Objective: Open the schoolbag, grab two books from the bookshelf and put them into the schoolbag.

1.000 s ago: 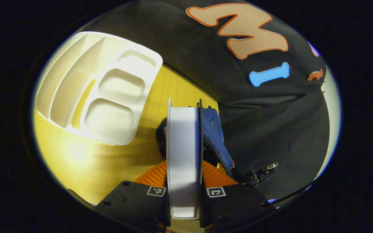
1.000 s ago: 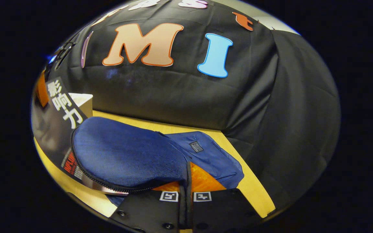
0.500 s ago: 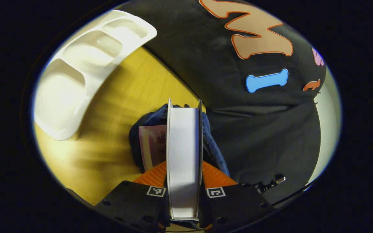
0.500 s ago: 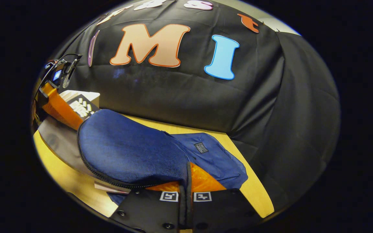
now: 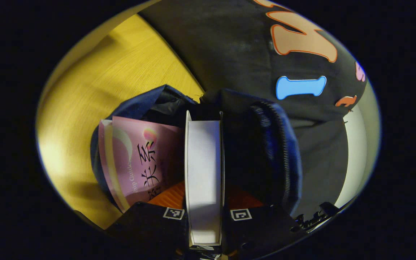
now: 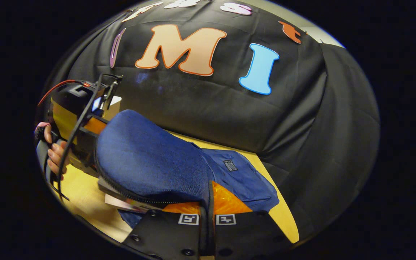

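Both claws clamp: left claw [image 5: 204,202] on a flat book [image 5: 203,173], right claw [image 6: 207,216] on the denim schoolbag flap [image 6: 150,162].

A recording booth: black cloth wall [image 6: 211,104] (draped, creased) behind a wooden table [image 5: 96,83].

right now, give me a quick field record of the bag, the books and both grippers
bag: blue, on the yellow table, flap lifted
left gripper: shut on a book, edge on, at the bag's mouth
pink book: lying in the bag
right gripper: shut on the flap's edge, holding it up
hand: at left in the right gripper view, holding the left gripper
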Motion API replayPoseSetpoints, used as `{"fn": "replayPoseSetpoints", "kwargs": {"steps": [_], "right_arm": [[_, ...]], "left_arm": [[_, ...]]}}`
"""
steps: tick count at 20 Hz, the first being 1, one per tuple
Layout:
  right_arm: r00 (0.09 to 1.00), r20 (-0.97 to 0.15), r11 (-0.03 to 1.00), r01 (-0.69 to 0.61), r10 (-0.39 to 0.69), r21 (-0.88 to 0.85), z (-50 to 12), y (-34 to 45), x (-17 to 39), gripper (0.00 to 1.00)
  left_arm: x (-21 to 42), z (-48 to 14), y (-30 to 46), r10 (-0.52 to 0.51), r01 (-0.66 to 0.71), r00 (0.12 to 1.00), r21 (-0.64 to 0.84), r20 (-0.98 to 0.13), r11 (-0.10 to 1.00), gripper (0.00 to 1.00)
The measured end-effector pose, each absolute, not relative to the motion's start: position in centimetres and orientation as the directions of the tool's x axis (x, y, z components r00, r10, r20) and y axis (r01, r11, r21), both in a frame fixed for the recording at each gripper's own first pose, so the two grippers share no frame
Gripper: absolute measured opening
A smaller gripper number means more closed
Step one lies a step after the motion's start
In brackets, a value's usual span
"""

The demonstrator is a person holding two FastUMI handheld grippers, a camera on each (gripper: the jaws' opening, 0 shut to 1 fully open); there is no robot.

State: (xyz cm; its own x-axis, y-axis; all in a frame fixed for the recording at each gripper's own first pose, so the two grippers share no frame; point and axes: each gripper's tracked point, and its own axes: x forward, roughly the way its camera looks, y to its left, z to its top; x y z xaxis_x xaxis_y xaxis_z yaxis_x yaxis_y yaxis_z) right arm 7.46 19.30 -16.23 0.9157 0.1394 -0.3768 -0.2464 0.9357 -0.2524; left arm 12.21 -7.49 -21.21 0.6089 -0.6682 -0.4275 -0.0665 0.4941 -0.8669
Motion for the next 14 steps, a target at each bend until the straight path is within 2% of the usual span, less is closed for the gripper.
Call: {"fn": "replayPoseSetpoints", "kwargs": {"steps": [3,4,9,12,14], "right_arm": [[0.914,-0.382,0.930,-0.253,0.139,-0.268,-16.4,19.2,7.2,0.02],[0.913,-0.384,0.931,-0.251,0.137,-0.264,-16.3,19.1,7.1,0.05],[0.913,-0.388,0.941,-0.236,0.128,-0.244,-16.5,18.9,7.4,0.04],[0.914,-0.388,0.946,-0.224,0.121,-0.233,-16.6,18.8,7.3,0.05],[0.915,-0.387,0.949,-0.217,0.116,-0.227,-16.5,18.6,7.3,0.02]], "left_arm": [[12.7,-22.2,-9.1,-0.677,-0.064,0.600,-0.869,-0.426,0.491,0.33],[12.8,-22.4,-9.6,-0.673,-0.058,0.600,-0.863,-0.432,0.502,0.34],[13.5,-22.6,-8.4,-0.614,-0.048,0.624,-0.807,-0.484,0.588,0.37],[13.3,-22.3,-6.8,-0.551,-0.038,0.642,-0.740,-0.533,0.672,0.46],[12.8,-21.3,-5.5,-0.523,-0.031,0.659,-0.714,-0.540,0.699,0.52]]}}
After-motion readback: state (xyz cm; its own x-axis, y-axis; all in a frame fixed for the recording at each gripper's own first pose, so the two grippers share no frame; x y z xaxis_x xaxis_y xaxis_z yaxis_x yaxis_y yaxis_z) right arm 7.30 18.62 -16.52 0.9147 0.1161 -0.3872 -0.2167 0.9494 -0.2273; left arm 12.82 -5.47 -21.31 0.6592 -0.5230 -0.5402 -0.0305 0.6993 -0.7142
